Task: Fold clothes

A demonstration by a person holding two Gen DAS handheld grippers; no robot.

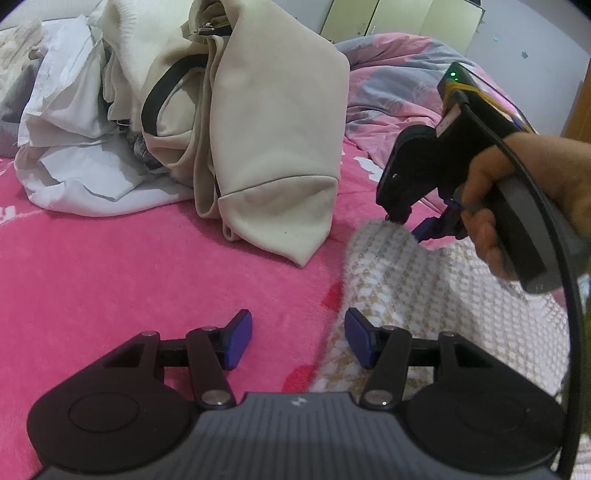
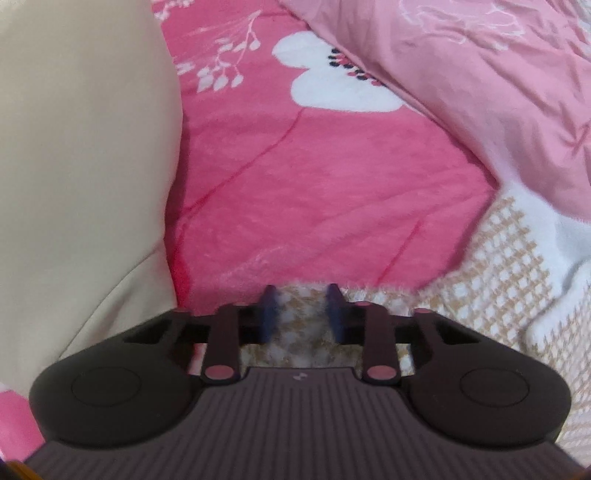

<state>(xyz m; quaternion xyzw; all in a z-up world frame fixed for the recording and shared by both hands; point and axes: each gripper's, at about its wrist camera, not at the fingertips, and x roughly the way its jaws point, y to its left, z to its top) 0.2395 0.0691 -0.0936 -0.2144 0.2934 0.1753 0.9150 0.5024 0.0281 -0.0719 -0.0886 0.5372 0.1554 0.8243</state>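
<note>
Tongs, count: two, one in each of the person's hands; the right hand [image 1: 517, 206] shows in the left wrist view.
Left tongs [image 1: 298, 341]: jaws stand well apart with nothing between them, over the edge where the checked cloth meets the blanket; the right-side pad [image 1: 360, 341] is at that edge, though contact cannot be told.
Right tongs [image 2: 301, 314]: pointed steeply down at the far corner of the checked cloth, jaws narrowed with a fold of it between the blue pads [image 2: 269, 314]; the picture is blurred, so whether the pads actually press on the cloth cannot be told.
Checked cloth [image 1: 424, 291], count: one, the task's garment in hand.
Checked cloth, look: white ground with a small tan houndstooth pattern, fuzzy edge, a plain white band visible in the right wrist view; rumpled, lifted into a ridge under the right tongs.
Checked cloth, place: on the bed, at the near right, on the pink blanket [image 1: 129, 277].
Cream garment [image 1: 273, 147]: one, with a dark trim, heaped just beyond the checked cloth.
White garment [image 1: 74, 147]: one crumpled heap, left of the cream one.
Pale pink quilt [image 1: 399, 85]: one, bunched at the far right of the bed.
Cabinet doors [image 1: 402, 18]: pale, behind the bed.
</note>
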